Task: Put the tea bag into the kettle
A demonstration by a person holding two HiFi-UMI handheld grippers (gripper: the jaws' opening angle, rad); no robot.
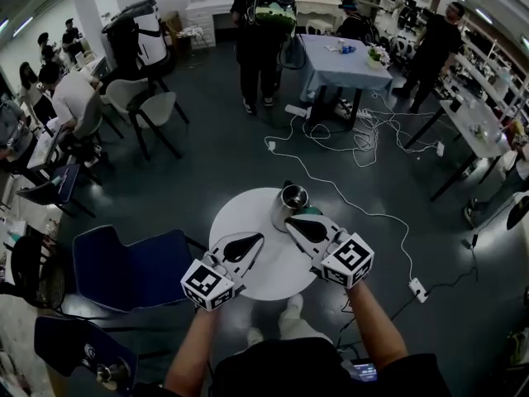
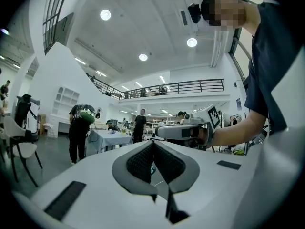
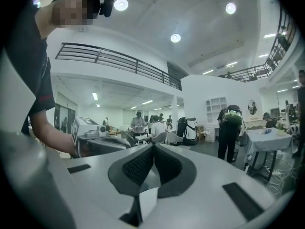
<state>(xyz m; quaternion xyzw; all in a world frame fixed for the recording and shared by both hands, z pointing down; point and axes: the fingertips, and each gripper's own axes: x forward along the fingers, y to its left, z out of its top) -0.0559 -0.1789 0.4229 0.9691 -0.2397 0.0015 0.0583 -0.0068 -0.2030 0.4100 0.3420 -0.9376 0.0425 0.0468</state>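
Note:
A steel kettle (image 1: 289,205) with a dark handle stands open-topped at the far edge of the round white table (image 1: 248,284). A small green thing (image 1: 314,212) lies right beside it; I cannot tell what it is. No tea bag shows plainly. My left gripper (image 1: 259,238) hovers over the table's middle, pointing at the kettle, its pads pressed together (image 2: 152,144). My right gripper (image 1: 289,222) sits just right of the kettle, also shut (image 3: 153,147). A small white patch (image 3: 148,202) shows in the gap behind its pads; I cannot tell whether it is held.
A blue chair (image 1: 132,267) stands left of the table. A white cable (image 1: 355,205) runs over the dark floor to a power strip (image 1: 419,289) at the right. A person with a green backpack (image 1: 264,31) and a cloth-covered table (image 1: 343,64) are farther off.

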